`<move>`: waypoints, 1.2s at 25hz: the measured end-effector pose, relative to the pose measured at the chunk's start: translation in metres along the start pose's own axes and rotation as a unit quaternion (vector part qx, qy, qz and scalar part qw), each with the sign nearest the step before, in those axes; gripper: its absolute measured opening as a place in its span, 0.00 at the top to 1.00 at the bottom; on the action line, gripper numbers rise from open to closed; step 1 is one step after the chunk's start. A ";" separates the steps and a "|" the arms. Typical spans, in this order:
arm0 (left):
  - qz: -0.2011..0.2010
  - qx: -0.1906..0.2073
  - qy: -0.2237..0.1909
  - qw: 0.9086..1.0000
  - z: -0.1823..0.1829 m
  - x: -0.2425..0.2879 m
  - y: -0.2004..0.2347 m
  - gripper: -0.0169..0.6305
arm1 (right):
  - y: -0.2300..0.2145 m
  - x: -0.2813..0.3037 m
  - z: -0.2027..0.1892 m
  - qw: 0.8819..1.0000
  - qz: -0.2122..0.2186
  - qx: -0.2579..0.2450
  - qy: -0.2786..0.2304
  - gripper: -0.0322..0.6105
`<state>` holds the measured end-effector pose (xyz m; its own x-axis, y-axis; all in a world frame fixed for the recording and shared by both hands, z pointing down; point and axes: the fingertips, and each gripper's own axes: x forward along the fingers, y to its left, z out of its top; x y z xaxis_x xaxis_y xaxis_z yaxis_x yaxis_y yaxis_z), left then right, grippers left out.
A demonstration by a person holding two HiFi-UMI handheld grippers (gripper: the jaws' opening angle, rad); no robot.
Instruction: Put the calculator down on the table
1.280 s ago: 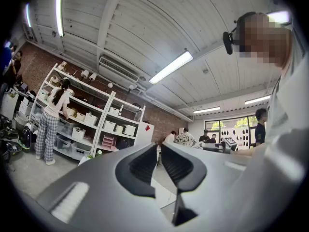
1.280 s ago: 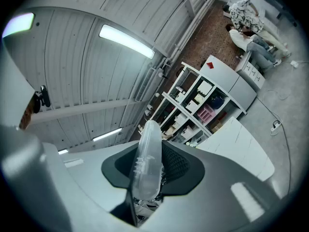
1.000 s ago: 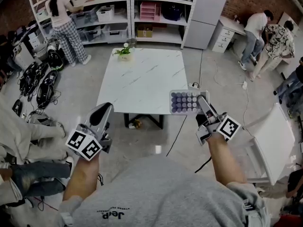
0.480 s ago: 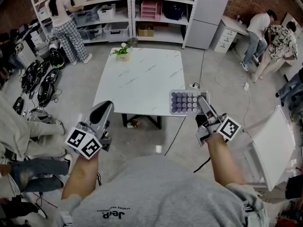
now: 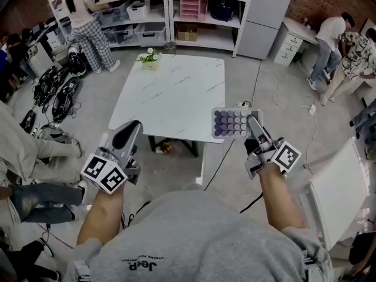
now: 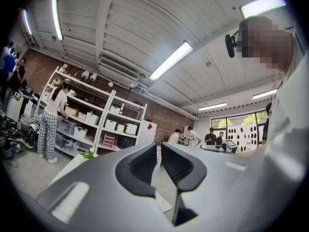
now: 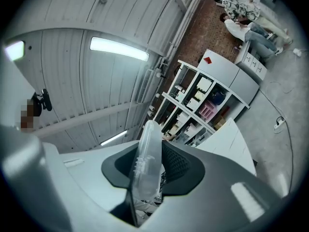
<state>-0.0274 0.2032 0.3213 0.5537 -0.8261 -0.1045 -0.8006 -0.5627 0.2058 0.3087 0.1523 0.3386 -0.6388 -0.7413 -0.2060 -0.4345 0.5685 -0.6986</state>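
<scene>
Closing on the table: over the last second the white top has grown a little in my head view and slid to the left, while both grippers have kept their places in front of me. Its near right corner now sits just beside the calculator. I read that as an approach well under way and the put-down not yet begun. The calculator is in the air, off that corner rather than over the top, and touches nothing but the gripper. The right gripper grasps it by one end, keys up. Its jaws are held partway apart by the pale casing wedged edge-on between the pads, and that spacing has not altered as I came in. The left gripper hangs off the table's near left corner, its jaws drawn in to a bare slit with nothing in them. My judgement is that the next move must carry the calculator in over the near right corner, lower it flat, and only then let go.
</scene>
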 end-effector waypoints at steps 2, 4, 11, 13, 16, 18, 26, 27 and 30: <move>0.006 0.004 0.004 1.000 -0.004 0.002 -0.002 0.84 | -0.007 0.000 0.002 1.000 0.004 0.006 0.001 0.79; 0.010 0.006 0.006 1.000 -0.004 0.006 0.001 0.84 | -0.012 0.003 0.004 1.000 0.006 0.011 0.001 0.79; 0.000 -0.001 0.007 1.000 -0.007 0.031 0.038 0.84 | -0.033 0.035 0.007 1.000 -0.006 0.018 -0.005 0.79; -0.011 -0.003 0.006 1.000 -0.007 0.043 0.061 0.84 | -0.038 0.053 0.005 1.000 -0.013 0.013 -0.007 0.79; -0.033 -0.004 0.000 0.999 -0.011 0.066 0.103 0.84 | -0.049 0.087 0.001 1.000 -0.021 0.003 -0.015 0.79; -0.049 -0.004 -0.005 0.999 -0.013 0.088 0.133 0.84 | -0.059 0.114 -0.003 0.999 -0.026 -0.002 -0.025 0.79; -0.126 0.001 0.001 0.992 0.018 0.183 0.258 0.84 | -0.080 0.246 0.004 0.996 -0.067 -0.011 -0.064 0.79; -0.132 0.001 0.002 0.991 0.023 0.193 0.272 0.84 | -0.082 0.263 0.006 0.995 -0.070 -0.011 -0.066 0.79; -0.145 -0.002 0.006 0.989 0.031 0.222 0.312 0.84 | -0.091 0.308 0.012 0.994 -0.080 -0.016 -0.066 0.79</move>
<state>-0.1612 -0.1570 0.3315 0.7632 -0.6288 -0.1489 -0.6059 -0.7764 0.1734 0.1588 -0.1323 0.3309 -0.4722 -0.8623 -0.1829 -0.5447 0.4486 -0.7085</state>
